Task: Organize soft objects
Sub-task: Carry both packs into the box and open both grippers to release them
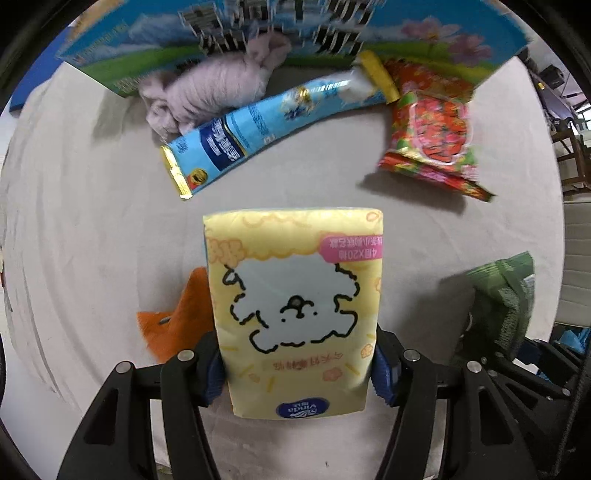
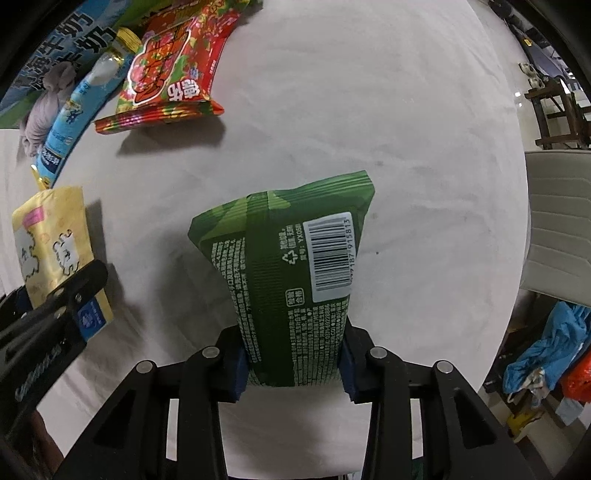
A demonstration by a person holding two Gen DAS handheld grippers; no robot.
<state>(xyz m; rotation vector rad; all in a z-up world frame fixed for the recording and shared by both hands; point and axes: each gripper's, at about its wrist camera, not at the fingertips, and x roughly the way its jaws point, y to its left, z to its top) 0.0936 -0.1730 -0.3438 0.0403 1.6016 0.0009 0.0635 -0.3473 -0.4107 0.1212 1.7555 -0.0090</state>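
Carrying over the table (image 2: 369,110) toward the box (image 1: 424,33) at the far edge, left gripper (image 1: 299,369) clamping the tissue pack (image 1: 295,306), right gripper (image 2: 293,363) clamping the green pouch (image 2: 295,266); squeezing lightly, steering clear of the red snack bag (image 1: 432,136).
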